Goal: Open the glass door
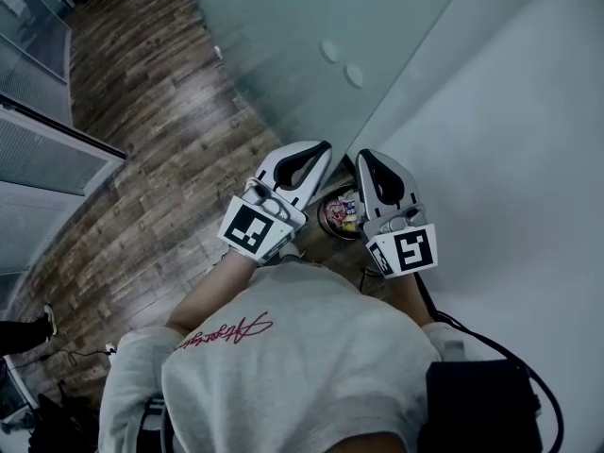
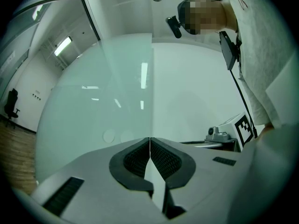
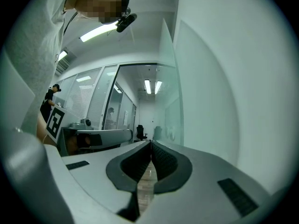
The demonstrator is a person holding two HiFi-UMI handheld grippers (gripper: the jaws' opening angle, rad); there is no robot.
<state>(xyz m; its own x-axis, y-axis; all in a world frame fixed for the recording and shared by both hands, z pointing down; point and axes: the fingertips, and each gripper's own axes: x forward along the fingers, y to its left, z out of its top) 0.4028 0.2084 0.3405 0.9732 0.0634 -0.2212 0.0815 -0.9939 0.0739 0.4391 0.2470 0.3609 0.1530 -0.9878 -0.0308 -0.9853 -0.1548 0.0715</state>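
Observation:
The glass door [image 1: 283, 45] is a frosted greenish pane that meets a white wall [image 1: 510, 140]; two round fittings [image 1: 341, 63] sit near its edge. My left gripper [image 1: 326, 145] and right gripper [image 1: 362, 155] are held side by side just before that edge, both shut and empty. In the left gripper view the shut left gripper [image 2: 149, 139] faces the glass door [image 2: 93, 106] and its round fittings [image 2: 108, 136], a little short of the pane. In the right gripper view the shut right gripper [image 3: 151, 143] points along the glass door [image 3: 170, 106], seen edge-on.
Wooden floor [image 1: 160, 159] runs to the left, beside glass office partitions [image 1: 38, 130]. A round container with colourful contents [image 1: 341, 213] lies on the floor below the grippers. A black cable [image 1: 491, 343] trails from the right gripper. An office chair [image 3: 139, 132] stands far down the corridor.

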